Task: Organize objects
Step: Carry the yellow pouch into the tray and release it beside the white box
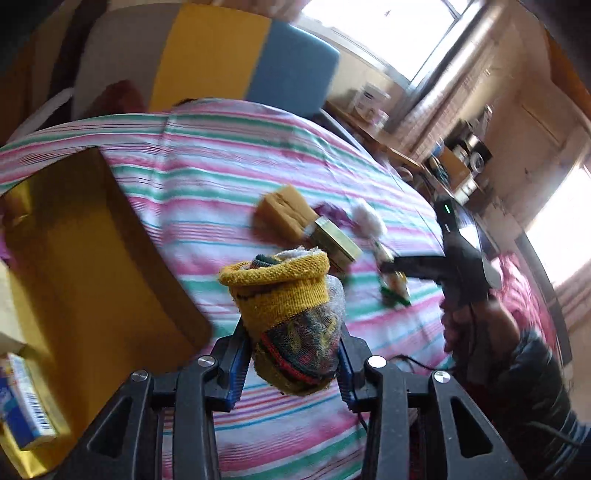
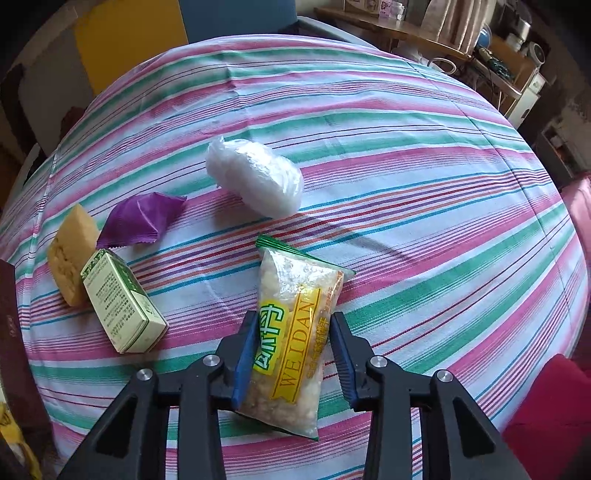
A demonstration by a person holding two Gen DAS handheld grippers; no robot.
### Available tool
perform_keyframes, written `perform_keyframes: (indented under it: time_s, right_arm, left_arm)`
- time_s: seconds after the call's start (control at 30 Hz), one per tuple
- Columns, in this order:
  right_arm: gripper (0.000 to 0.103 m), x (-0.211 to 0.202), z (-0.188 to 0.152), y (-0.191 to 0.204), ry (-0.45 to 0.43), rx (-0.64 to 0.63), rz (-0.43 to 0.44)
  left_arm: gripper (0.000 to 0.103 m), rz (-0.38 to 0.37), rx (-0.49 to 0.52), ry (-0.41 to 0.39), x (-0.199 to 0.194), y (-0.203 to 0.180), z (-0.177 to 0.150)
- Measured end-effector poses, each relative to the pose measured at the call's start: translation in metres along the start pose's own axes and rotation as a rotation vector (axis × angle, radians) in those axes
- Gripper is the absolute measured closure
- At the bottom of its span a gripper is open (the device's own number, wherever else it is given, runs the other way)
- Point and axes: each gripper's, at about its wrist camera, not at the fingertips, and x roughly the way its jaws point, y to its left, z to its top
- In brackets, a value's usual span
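Observation:
My left gripper (image 1: pixel 293 354) is shut on a rolled yellow patterned sock (image 1: pixel 291 317) and holds it above the striped tablecloth (image 1: pixel 221 177), right of a gold box (image 1: pixel 85 280). My right gripper (image 2: pixel 291 347) straddles a clear snack packet (image 2: pixel 295 332) with a yellow label, lying on the cloth; whether the pads press it is unclear. The right gripper (image 1: pixel 397 266) also shows in the left wrist view at the same packet (image 1: pixel 397 288). On the cloth lie a white plastic bundle (image 2: pixel 255 181), a purple packet (image 2: pixel 142 218), a yellow sponge (image 2: pixel 72 254) and a green-white carton (image 2: pixel 122 299).
A blue-white carton (image 1: pixel 22 402) lies inside the gold box at the far left. A blue, yellow and white chair back (image 1: pixel 229 55) stands behind the table. A cluttered wooden desk (image 2: pixel 406 26) stands beyond the table. Red fabric (image 2: pixel 554 406) lies at the right edge.

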Motion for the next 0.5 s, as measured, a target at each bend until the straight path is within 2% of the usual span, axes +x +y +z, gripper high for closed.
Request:
perform_keyframes:
  time_s: [0.13,0.27,0.4,0.5]
  right_arm:
    - [0.064,-0.001,0.000,0.000,-0.002,-0.006,-0.005]
    - [0.064,-0.003,-0.002,0.000,-0.003,-0.017,-0.008]
    - [0.064,-0.007,-0.005,-0.004,-0.004,-0.019,-0.007]
    - [0.064,-0.007,-0.006,-0.004,-0.003,-0.017,-0.004]
  left_arm:
    - [0.063,0.093,-0.095,-0.061,-0.023,0.045,0.020]
    - [0.063,0.187,-0.238,-0.081,-0.032,0.108,0.045]
    - [0.063,0.268,-0.365,-0.059,-0.026,0.167,0.063]
    - [0.063,0.320,-0.409,-0.035,-0.019,0.194,0.070]
